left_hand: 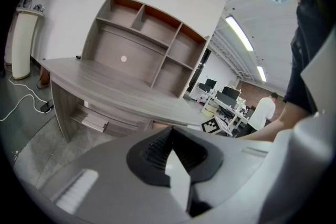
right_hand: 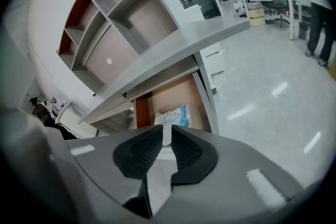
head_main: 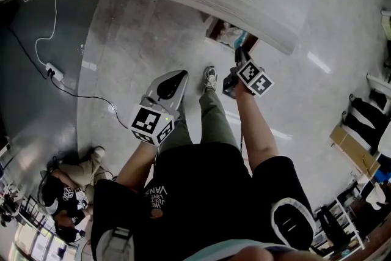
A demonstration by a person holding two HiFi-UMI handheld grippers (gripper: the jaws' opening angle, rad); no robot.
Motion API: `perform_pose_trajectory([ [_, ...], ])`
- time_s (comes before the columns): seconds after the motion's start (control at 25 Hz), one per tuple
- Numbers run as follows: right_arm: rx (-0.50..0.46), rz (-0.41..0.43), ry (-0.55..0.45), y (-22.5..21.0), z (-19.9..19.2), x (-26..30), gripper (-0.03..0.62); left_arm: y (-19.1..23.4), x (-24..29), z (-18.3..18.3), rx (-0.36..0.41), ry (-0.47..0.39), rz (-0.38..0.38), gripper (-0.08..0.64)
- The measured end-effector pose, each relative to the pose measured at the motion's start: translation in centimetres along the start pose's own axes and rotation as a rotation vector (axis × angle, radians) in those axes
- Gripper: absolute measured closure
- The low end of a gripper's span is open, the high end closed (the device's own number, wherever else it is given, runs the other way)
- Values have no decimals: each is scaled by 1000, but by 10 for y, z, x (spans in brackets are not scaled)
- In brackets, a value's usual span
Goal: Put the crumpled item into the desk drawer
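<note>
The desk drawer [right_hand: 206,97] stands pulled out under the grey desktop [right_hand: 178,47]. The crumpled item [right_hand: 173,114], white with blue, lies inside it on the brown bottom. My right gripper [right_hand: 167,136] hovers just in front of and above the drawer's front, pointing down into it. Its pads stand a narrow slit apart, and I see nothing pinched between them. From the head view the right gripper [head_main: 241,57] is just short of the open drawer [head_main: 227,33]. My left gripper [head_main: 171,84] is held back over the floor, its pads [left_hand: 169,136] closed together and empty.
The desk [left_hand: 115,89] carries a shelf unit [left_hand: 142,39]. A second, closed drawer [left_hand: 97,122] shows under its left part. My legs and shoe [head_main: 209,77] are just in front of the desk. A cable and power strip [head_main: 54,73] lie on the floor at left.
</note>
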State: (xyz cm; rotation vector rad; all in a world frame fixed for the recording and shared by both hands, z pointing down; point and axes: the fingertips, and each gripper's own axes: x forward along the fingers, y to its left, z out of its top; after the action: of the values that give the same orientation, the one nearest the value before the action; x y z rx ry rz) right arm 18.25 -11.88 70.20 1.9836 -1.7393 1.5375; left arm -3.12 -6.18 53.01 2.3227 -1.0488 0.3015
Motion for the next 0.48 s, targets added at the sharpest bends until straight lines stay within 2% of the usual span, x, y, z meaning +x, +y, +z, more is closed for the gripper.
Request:
perform_pose_trajectory([
  [0.12, -8, 1, -19, 1, 4, -10, 583, -3, -2, 0, 5, 1, -3, 506],
  [0.48, -31, 62, -58, 21, 13, -44, 588, -8, -12, 9, 22, -21, -15, 506],
])
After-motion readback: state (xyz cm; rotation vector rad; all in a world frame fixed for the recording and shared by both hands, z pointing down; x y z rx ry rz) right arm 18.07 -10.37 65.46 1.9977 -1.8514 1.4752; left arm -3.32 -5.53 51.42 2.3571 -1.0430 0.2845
